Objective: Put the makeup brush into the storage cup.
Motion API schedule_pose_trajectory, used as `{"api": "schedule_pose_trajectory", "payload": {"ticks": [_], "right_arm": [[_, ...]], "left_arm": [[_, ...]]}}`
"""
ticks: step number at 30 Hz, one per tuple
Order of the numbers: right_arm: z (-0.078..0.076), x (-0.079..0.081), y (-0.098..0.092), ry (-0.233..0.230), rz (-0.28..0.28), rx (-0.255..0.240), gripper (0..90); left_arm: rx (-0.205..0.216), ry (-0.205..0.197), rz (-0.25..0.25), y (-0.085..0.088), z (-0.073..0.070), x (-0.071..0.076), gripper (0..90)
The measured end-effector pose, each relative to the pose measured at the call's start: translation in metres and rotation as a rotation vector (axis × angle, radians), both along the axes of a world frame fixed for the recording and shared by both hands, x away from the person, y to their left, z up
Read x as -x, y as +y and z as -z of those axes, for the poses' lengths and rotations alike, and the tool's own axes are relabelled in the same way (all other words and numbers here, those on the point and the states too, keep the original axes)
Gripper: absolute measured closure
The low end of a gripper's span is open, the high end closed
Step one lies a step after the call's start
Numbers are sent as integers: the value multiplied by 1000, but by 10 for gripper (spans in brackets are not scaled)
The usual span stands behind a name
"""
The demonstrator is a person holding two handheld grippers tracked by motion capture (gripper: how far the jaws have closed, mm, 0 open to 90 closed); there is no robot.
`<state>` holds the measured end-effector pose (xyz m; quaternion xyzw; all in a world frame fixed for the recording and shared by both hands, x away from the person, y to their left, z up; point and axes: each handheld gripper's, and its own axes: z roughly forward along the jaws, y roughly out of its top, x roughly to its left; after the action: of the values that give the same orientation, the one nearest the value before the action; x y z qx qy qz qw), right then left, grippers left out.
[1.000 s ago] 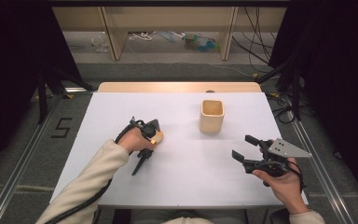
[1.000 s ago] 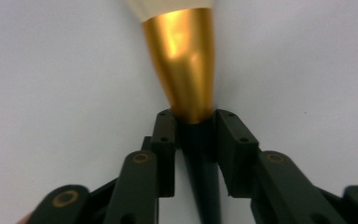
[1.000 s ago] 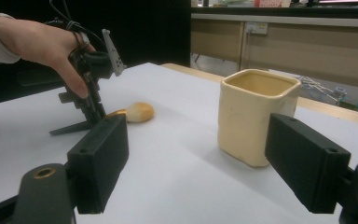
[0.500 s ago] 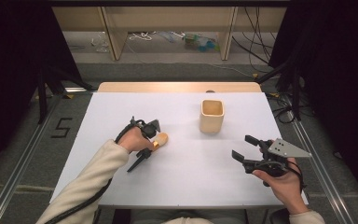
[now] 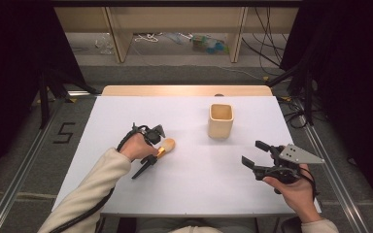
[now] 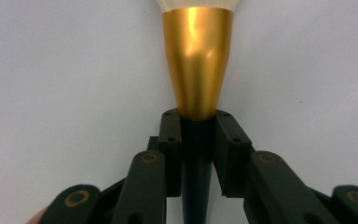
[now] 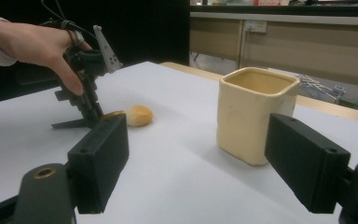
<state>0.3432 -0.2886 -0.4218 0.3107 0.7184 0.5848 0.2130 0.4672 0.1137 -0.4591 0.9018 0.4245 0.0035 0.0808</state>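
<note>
Left gripper (image 5: 154,154), centre-left of high view, jaws just finished clamping brush (image 6: 197,70) handle, grab looks done. Cup (image 5: 221,120) probably next. Right gripper (image 5: 258,160) idle, jaws apart, holding nothing.

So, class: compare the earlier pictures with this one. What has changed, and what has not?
The left gripper has just closed its jaws on the makeup brush, clamping the black handle just below the gold ferrule. The brush lies where it did. The cream cup and the open right gripper have not moved.
</note>
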Motion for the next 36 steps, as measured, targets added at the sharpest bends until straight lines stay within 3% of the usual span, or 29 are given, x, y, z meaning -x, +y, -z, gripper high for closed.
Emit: {"api": "schedule_pose_trajectory", "payload": {"ticks": [5, 15, 18, 21, 23, 27, 35, 36], "right_arm": [[0, 0, 0, -2, 1, 3, 227], [0, 0, 0, 2, 4, 1, 227], [0, -1, 0, 0, 5, 3, 227], [0, 0, 0, 0, 3, 3, 227], [0, 0, 0, 0, 5, 4, 227], [0, 0, 0, 2, 5, 0, 227], [0, 0, 0, 0, -1, -13, 227], [0, 0, -1, 0, 4, -2, 227]], "left_arm": [[-6, 1, 10, 2, -2, 0, 746], [32, -46, 8, 5, -7, 4, 747], [61, -70, 3, 7, -12, 6, 747], [92, -103, -3, 9, -16, 8, 747], [108, -138, 19, 12, -19, 7, 747], [156, -200, -2, 15, -23, 9, 747], [228, -272, -3, 18, -33, 13, 747], [254, -299, -4, 19, -35, 14, 747]]}}
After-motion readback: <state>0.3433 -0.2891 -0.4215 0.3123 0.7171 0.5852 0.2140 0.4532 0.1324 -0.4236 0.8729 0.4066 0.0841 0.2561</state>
